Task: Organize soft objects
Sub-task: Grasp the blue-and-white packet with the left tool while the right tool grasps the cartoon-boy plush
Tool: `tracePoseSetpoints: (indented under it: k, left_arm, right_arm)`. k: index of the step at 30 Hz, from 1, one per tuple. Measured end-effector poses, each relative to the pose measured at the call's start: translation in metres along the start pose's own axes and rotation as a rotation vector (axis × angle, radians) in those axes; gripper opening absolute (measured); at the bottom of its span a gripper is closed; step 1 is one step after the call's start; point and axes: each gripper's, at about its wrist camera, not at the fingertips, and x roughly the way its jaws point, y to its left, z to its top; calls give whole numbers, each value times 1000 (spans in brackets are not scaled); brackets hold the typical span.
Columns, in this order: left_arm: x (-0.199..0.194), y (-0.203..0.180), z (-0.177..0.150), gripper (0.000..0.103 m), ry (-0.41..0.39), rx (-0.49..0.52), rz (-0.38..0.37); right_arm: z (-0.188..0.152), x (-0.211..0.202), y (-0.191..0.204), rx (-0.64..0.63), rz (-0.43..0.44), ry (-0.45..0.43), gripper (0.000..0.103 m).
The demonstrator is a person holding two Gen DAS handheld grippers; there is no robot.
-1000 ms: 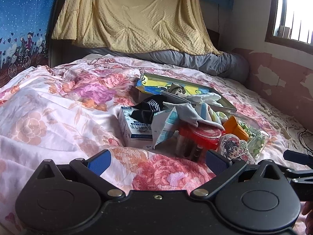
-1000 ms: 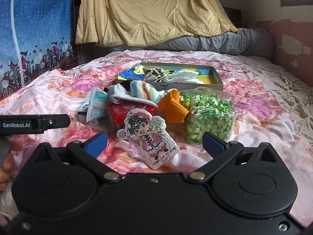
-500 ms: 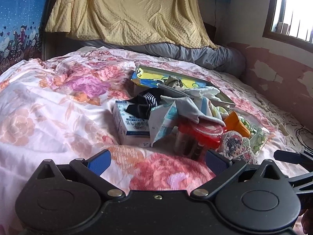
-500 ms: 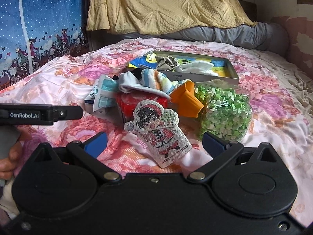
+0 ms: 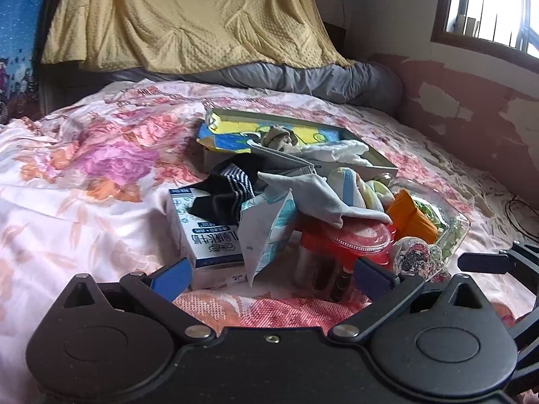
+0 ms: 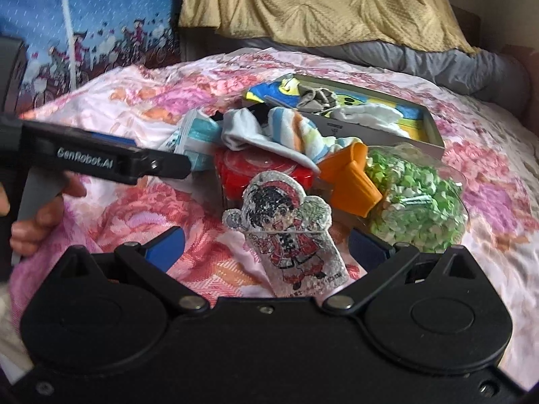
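Observation:
A pile of items lies on the floral bed. A grey sock (image 5: 320,198) and a striped pastel sock (image 6: 296,134) drape over a red-lidded jar (image 5: 347,239). A black striped sock (image 5: 225,188) lies on a white carton (image 5: 209,239). Behind is a shallow box (image 5: 380,168) holding a grey-brown sock (image 6: 313,96) and a white sock (image 6: 370,112). My left gripper (image 5: 269,274) is open and empty, just short of the carton and jar. My right gripper (image 6: 266,245) is open and empty, its fingers either side of a glittery cartoon pouch (image 6: 286,225).
A clear bag of green pieces (image 6: 414,198) with an orange piece (image 6: 350,181) sits right of the jar. A torn light-blue packet (image 5: 266,225) leans on the carton. A yellow blanket (image 5: 188,17) and grey bolster (image 5: 303,77) lie at the bed's head. A wall stands to the right.
Both grippers have moved forward toward the pile, which now looks larger. The left gripper reaches further into the right wrist view. Both stay open.

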Motion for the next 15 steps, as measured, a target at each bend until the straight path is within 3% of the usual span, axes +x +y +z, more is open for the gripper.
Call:
tracePoseSetpoints:
  k: [6,15]
  left_arm:
    - [15,-3,9,99,7,73,-29]
    - [28,4,13,80,19,100,-51]
  right_arm:
    - [0,11,4,-47,-11,36,102]
    - [-5,18,-4,-8,-54,31,91]
